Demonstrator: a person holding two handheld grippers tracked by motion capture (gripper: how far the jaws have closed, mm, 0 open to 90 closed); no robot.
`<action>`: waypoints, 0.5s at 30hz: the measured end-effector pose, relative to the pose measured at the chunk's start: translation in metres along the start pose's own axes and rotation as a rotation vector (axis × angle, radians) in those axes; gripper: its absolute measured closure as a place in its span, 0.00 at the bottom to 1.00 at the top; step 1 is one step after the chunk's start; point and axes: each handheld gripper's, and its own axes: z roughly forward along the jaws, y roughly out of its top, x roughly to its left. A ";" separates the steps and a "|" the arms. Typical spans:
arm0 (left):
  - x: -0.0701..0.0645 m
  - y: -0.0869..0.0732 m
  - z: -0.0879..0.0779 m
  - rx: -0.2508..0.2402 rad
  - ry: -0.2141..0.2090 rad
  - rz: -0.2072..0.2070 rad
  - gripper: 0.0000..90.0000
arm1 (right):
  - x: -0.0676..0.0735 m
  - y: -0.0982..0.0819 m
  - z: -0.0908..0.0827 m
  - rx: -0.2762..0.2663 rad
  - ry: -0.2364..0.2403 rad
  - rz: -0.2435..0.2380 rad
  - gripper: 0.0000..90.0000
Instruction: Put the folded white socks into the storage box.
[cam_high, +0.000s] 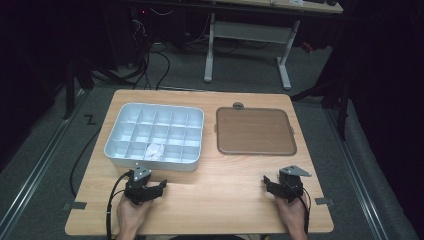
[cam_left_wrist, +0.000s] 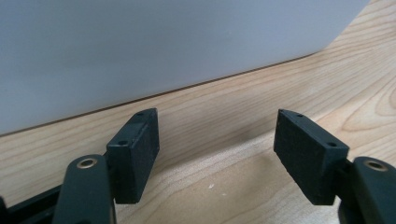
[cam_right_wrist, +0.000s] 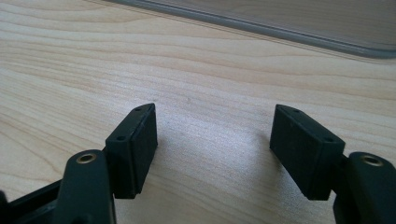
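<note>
A silver tray (cam_high: 116, 131) with several compartments stands on the left half of the wooden table (cam_high: 210, 197); a crumpled white piece (cam_high: 154, 150) lies in one of its front cells. A flat brown tray (cam_high: 255, 131) lies to its right. My left gripper (cam_high: 162, 185) rests on the table just in front of the silver tray, held by a hand, jaws open and empty. In the left gripper view the left gripper (cam_left_wrist: 217, 154) faces the silver tray's wall (cam_left_wrist: 140, 51) closely. My right gripper (cam_high: 266, 181) rests near the front right, open and empty, and the right gripper (cam_right_wrist: 215, 151) faces the brown tray's rim (cam_right_wrist: 261, 28).
A small round grey knob (cam_high: 238, 105) sits at the table's far edge behind the brown tray. Beyond the table stand a white desk frame (cam_high: 247, 40) and loose cables on the floor. Bare wood lies between the two grippers.
</note>
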 end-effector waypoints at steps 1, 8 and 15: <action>-0.001 -0.001 0.000 -0.002 0.002 0.006 0.34 | 0.000 0.000 0.000 0.000 0.000 0.000 0.36; -0.004 -0.004 0.002 0.003 0.015 0.058 0.32 | 0.000 0.000 0.000 0.000 -0.001 0.000 0.36; -0.004 -0.005 0.002 0.011 0.007 0.060 0.29 | 0.000 0.000 0.000 0.000 -0.001 -0.001 0.36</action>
